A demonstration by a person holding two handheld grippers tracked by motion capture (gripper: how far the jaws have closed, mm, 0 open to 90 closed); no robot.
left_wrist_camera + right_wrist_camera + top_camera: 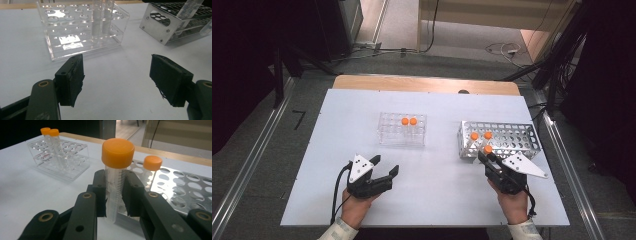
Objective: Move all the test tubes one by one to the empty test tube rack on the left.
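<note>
Your right gripper (115, 195) is clamped on the orange-capped tube (116, 175), jaws pinching the clear barrel just below the cap, at the near-left corner of the metal rack (512, 131). The tube looks clear of the holes, though I can't tell for certain. Keep it vertical, lift straight up, don't scrape the neighbouring tubes (481, 135), then carry it toward the clear rack (402, 129), which already holds two tubes. Left gripper (117, 77) has jaws spread wide, holds nothing, and hovers over bare table (432, 195) near the clear rack's front.
</note>
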